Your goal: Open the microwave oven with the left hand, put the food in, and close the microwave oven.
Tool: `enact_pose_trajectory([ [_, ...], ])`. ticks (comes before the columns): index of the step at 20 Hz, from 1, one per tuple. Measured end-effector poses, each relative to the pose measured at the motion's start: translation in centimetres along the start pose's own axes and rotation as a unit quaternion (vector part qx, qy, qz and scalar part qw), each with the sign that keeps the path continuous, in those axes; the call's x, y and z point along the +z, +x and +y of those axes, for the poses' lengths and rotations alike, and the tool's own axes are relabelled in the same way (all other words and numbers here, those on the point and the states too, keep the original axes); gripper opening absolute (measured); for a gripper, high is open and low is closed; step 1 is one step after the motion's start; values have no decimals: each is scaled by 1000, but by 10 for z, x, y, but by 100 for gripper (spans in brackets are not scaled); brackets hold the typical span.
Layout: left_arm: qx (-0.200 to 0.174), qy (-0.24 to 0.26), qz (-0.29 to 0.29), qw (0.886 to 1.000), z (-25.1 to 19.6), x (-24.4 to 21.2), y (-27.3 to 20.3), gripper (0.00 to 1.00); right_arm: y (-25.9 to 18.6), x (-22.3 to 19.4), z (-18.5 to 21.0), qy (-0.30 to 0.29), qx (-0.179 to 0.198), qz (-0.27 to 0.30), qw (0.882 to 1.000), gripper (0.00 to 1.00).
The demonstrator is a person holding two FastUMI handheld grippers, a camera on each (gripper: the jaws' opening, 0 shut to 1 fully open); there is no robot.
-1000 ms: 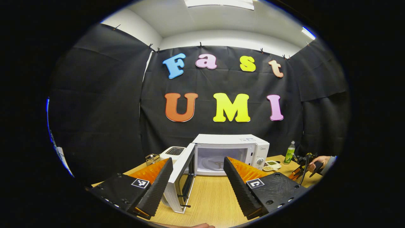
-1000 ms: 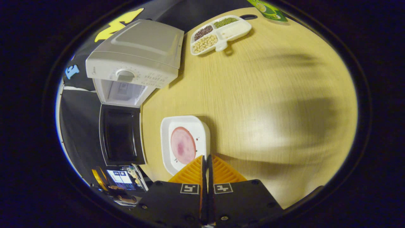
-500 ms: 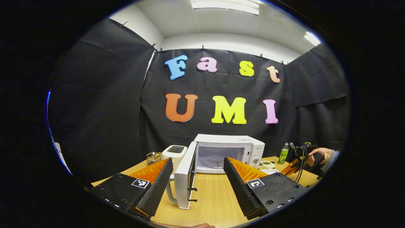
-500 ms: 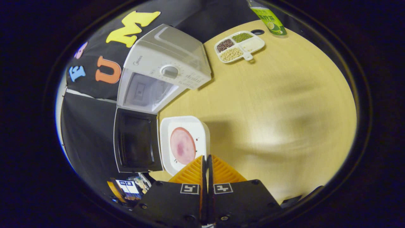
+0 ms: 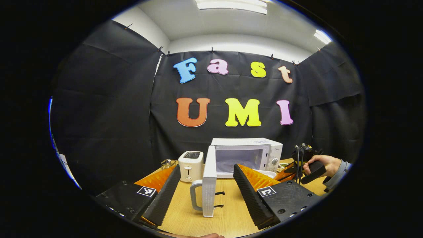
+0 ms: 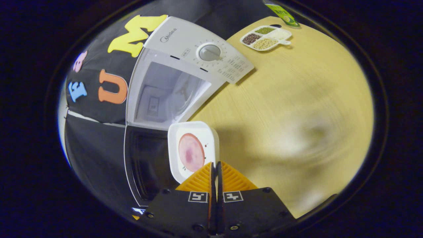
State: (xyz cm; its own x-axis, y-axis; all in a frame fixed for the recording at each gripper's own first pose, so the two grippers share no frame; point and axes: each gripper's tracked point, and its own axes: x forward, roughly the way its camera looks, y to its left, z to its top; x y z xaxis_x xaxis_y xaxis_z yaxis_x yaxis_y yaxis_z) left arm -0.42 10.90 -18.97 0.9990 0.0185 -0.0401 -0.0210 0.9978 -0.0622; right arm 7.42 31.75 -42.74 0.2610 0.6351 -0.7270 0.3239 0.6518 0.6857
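The white microwave (image 5: pixel 247 152) stands at the back of the wooden table with its cavity open. Its door (image 5: pixel 209 185) is swung out and seen edge-on, handle to the left. My left gripper (image 5: pixel 206 167) hovers open in front of the door, holding nothing. In the right gripper view, my right gripper (image 6: pixel 216 164) is shut on the near rim of a white square plate (image 6: pixel 205 132) carrying a pink slice of meat (image 6: pixel 190 152). The plate hangs just in front of the open cavity (image 6: pixel 165 94), above the door (image 6: pixel 145 165). A hand (image 5: pixel 320 163) holds the right gripper (image 5: pixel 290 171) beside the microwave.
A white toaster (image 5: pixel 190 161) and a small wire basket (image 5: pixel 168 163) stand left of the microwave. A divided dish of beans (image 6: pixel 267 33) and a green bottle (image 6: pixel 281 12) sit at the far side of the table (image 6: pixel 290 109).
The right gripper has carried the plate closer to the microwave's open cavity. The left gripper's view has shifted, so the open door now shows edge-on.
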Motion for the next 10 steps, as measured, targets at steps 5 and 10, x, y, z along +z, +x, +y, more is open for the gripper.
enact_pose_trajectory([
  [5,-19,-24,11,999,6,-2,7,95,54,20,35,75,46,-109,990,0],
  [10,-4,-35,7,999,27,-9,18,95,106,55,62,138,83,-199,967,4],
])
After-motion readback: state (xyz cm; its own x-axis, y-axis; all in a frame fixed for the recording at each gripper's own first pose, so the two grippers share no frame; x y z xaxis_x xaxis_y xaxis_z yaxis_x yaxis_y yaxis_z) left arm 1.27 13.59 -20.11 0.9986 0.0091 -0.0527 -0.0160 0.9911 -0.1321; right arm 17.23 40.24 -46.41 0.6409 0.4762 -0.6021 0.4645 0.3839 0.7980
